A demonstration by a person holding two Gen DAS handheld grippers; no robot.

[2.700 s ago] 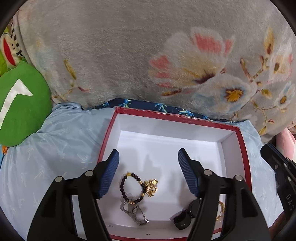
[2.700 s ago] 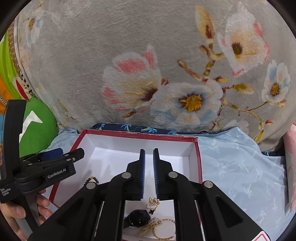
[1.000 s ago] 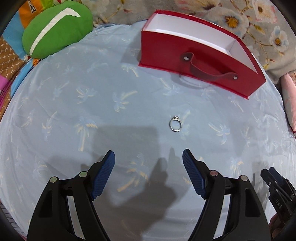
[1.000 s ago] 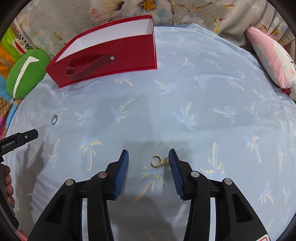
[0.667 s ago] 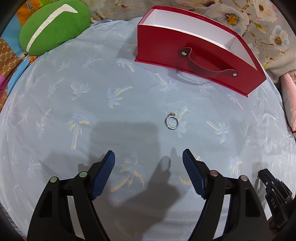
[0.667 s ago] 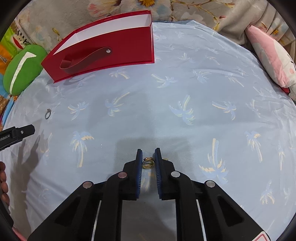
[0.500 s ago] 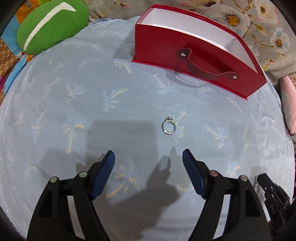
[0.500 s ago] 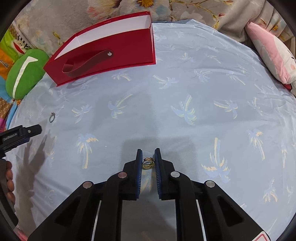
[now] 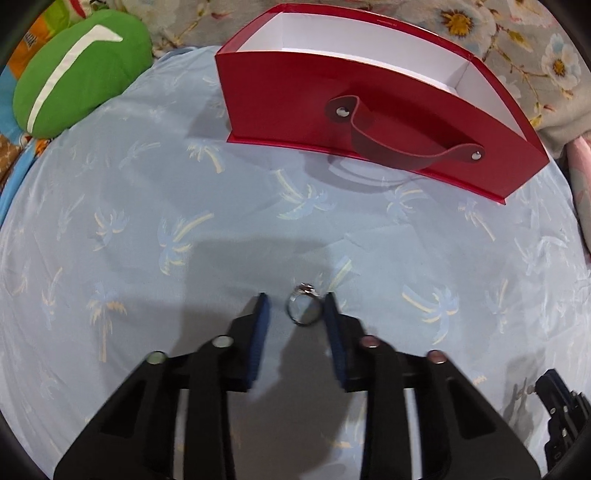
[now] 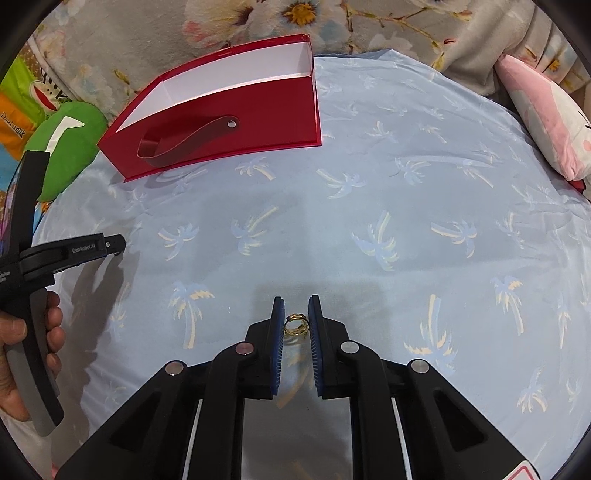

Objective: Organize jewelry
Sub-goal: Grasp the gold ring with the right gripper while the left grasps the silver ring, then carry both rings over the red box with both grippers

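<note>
A silver ring (image 9: 303, 309) lies on the light blue palm-print sheet between the blue pads of my left gripper (image 9: 296, 303). The jaws are partly closed around it with a gap left on the left side; the frame is blurred. My right gripper (image 10: 295, 308) is shut on a gold ring (image 10: 294, 324), held just above the sheet. A red box with white inside and a strap handle (image 9: 369, 107) stands open at the far side; it also shows in the right wrist view (image 10: 221, 122). Its contents are hidden.
A green cushion (image 9: 74, 66) lies at the far left and a pink plush (image 10: 546, 114) at the far right. A floral blanket (image 10: 332, 18) rises behind the box. The left gripper's body and the hand holding it (image 10: 37, 295) show at the left of the right wrist view.
My left gripper has moved forward to the silver ring and its jaws have narrowed around it. My right gripper closed on the gold ring and holds it.
</note>
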